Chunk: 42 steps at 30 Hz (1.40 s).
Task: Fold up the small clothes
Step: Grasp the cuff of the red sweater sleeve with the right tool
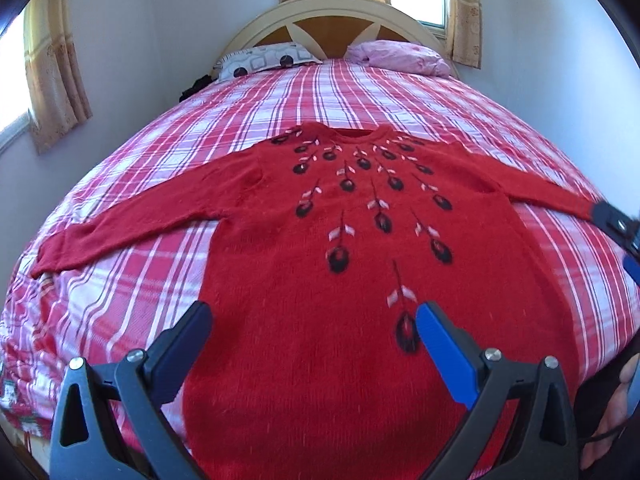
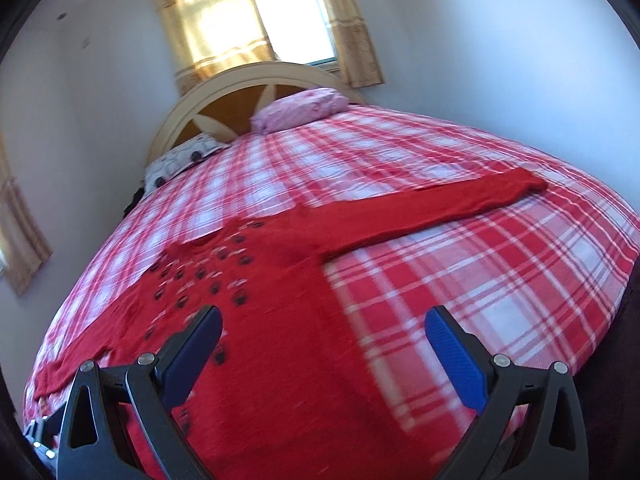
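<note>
One red sweater [image 1: 320,248] spread flat, face up, on the plaid bed [image 1: 420,92]; collar toward the headboard [image 1: 332,16], hem nearest the cameras, both sleeves stretched out sideways; no fold made yet, by the look of it.

Left gripper [image 1: 312,328] above the sweater's lower body, jaws wide apart, holding nothing; right gripper [image 2: 324,330] above the sweater's right side edge, jaws likewise spread wide and empty, one finger over red knit, the other over plaid.

Probably the opening step: taking a sleeve and laying it across the chest. Best done by pinching near the cuff of the right sleeve [image 2: 440,208], biting only the knit and not the sheet beneath; lifting just clear, carrying inward over the body, keeping the sleeve straight; then the same on the other side. Fuzzy knit likely to cling and drag, so a slow carry seems wise.

Count: one sweater, two sleeves, two pillows beside the headboard, two grippers, two curtained windows in the left view.
</note>
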Motion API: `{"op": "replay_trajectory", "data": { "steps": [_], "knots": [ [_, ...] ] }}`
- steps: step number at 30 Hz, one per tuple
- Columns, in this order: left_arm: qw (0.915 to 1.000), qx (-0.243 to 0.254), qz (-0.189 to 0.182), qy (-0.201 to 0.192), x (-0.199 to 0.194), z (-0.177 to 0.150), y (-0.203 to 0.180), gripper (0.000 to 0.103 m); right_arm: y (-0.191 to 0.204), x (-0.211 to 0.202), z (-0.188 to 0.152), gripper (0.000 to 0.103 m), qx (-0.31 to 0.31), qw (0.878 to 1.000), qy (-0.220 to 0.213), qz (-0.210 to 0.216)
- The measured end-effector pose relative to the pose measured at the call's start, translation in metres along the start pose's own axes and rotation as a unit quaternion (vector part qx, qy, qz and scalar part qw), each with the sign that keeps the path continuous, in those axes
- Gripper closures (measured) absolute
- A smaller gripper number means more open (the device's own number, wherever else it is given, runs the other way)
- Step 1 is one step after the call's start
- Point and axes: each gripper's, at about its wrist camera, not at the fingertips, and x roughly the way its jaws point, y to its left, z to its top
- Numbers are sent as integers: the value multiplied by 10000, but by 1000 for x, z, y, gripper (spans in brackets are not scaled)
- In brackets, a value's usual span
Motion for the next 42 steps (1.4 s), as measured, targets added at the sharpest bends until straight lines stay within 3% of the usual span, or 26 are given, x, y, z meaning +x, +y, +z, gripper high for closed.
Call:
{"op": "replay_trajectory", "data": {
  "steps": [2,4,6,9,12,16,18,23,25,30,33,36,42],
  "knots": [
    [10000,8,-24,-38,10,13,0,1,-29,10,15,1,288,9991,-87,-290],
    [9999,46,-104,-63,18,26,1,5,-82,22,38,1,910,9925,-336,-742],
    [9996,34,-284,26,29,39,2,14,-128,38,58,1,1268,9857,-344,-1060],
    [9980,-232,-544,212,45,54,8,16,-190,67,87,1,1490,9750,-198,-1635],
    [9965,-527,-609,240,61,64,12,16,-243,102,109,2,1847,9653,106,-1844],
    [9946,-795,-564,359,82,70,12,16,-277,141,117,16,2160,9559,527,-1917],
    [9949,-774,-493,429,89,73,10,16,-273,153,121,17,1970,9559,510,-2118],
    [9966,-575,-329,492,100,75,8,16,-251,177,126,48,1291,9582,772,-2435],
    [9966,-552,-313,532,104,74,9,16,-251,180,125,65,1179,9601,787,-2410],
    [9965,-458,-362,604,110,69,12,16,-258,178,131,85,1205,9642,893,-2186],
    [9969,-454,-312,553,108,69,19,16,-243,166,145,88,1370,9695,733,-1895],
    [9969,-535,-340,465,103,70,30,16,-209,152,162,88,1090,9798,555,-1581],
    [9970,-710,-162,244,95,74,57,14,-61,125,190,88,-128,9984,318,-446]
  ]
}}
